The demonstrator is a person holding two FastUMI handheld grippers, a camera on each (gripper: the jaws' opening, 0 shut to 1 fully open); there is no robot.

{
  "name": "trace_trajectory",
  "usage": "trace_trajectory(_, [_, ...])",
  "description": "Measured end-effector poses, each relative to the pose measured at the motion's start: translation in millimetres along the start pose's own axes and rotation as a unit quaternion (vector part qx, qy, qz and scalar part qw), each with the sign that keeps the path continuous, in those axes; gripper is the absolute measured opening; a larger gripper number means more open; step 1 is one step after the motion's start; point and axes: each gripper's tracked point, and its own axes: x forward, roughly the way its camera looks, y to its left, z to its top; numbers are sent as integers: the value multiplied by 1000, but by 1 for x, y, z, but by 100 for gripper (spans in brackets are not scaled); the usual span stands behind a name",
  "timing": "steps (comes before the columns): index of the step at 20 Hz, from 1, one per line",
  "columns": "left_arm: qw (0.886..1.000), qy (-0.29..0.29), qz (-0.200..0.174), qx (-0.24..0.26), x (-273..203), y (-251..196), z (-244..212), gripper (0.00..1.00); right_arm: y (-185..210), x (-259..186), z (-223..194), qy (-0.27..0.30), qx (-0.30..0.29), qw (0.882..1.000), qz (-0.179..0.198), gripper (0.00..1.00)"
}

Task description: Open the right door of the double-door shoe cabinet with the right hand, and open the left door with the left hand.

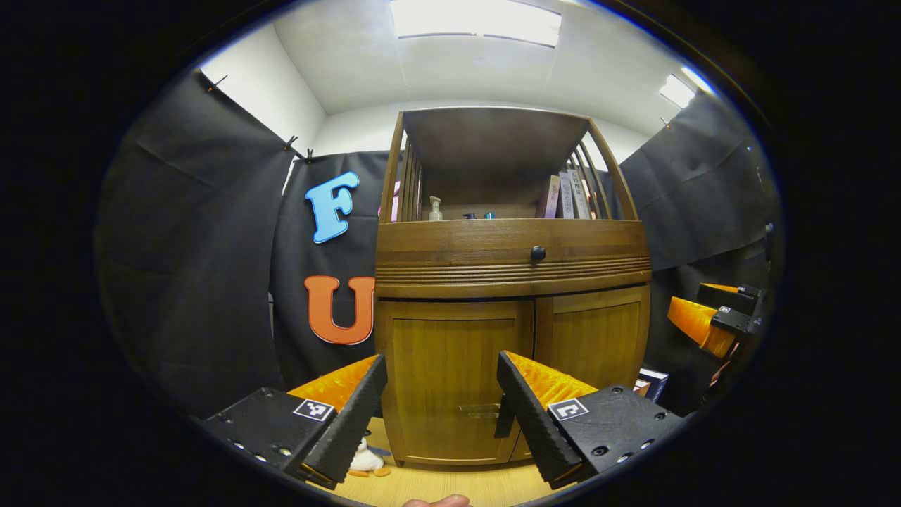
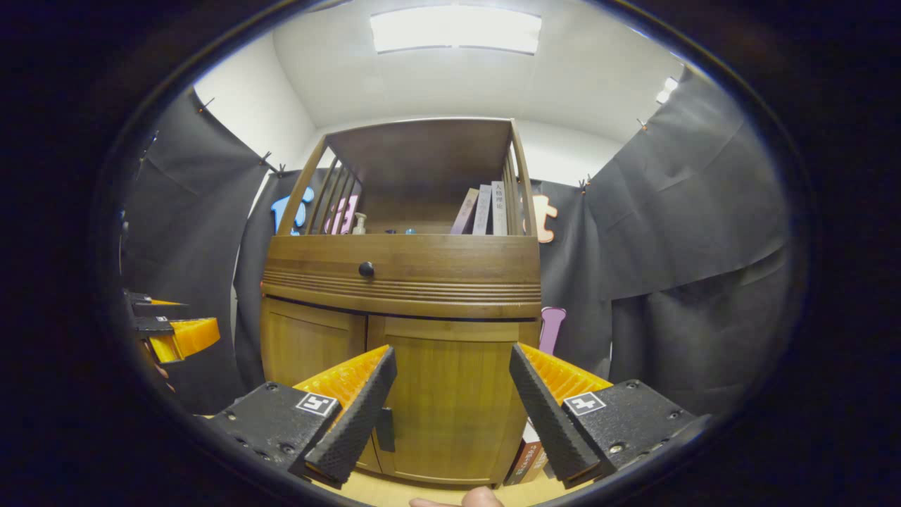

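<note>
Right tongs [image 2: 450,415]: you're holding them apart and empty, facing the right door [image 2: 450,401] at 12 o'clock.
Right handle [image 2: 384,429]: it's sitting at 9 o'clock of your gap; shift that way, then pull squarely.
Left tongs [image 1: 440,412]: you're keeping them apart too, framing the left door [image 1: 454,380].
Left handle [image 1: 504,417]: it's showing dark at 3 o'clock.
Both doors: sitting shut, I judge.

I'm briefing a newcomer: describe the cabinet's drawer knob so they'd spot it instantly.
Find the wooden shoe cabinet against the black cloth. Above its two closed doors runs a wide drawer front with grooved trim. The knob sits on it: small, round and dark, the only knob there, unlike the doors' flat handles.
</note>
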Motion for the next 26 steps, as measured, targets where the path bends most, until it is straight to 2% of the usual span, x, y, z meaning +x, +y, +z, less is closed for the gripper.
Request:
trace_trajectory(3, [1000,6,7,5,-1,3,-3,100,5,6,-15,21,-1,1000,3,100])
trace_trajectory(4, [1000,7,11,6,-2,4,-3,95,8,8,-20,27,-1,1000,6,100])
trace_trajectory(5, [1000,7,14,7,-4,8,-3,100,11,10,-25,33,0,999,10,100])
trace_trajectory(6, [1000,7,19,7,-5,11,-3,100,15,13,-29,38,1,999,15,100])
trace_trajectory(7, [1000,7,23,7,-8,15,-3,94,19,16,-32,42,2,999,20,100])
trace_trajectory(14, [998,12,61,20,-22,40,-8,95,43,35,-64,81,1,996,41,100])
trace_trajectory(26, [990,24,140,27,-53,87,-14,95,79,82,-161,199,14,978,61,99])
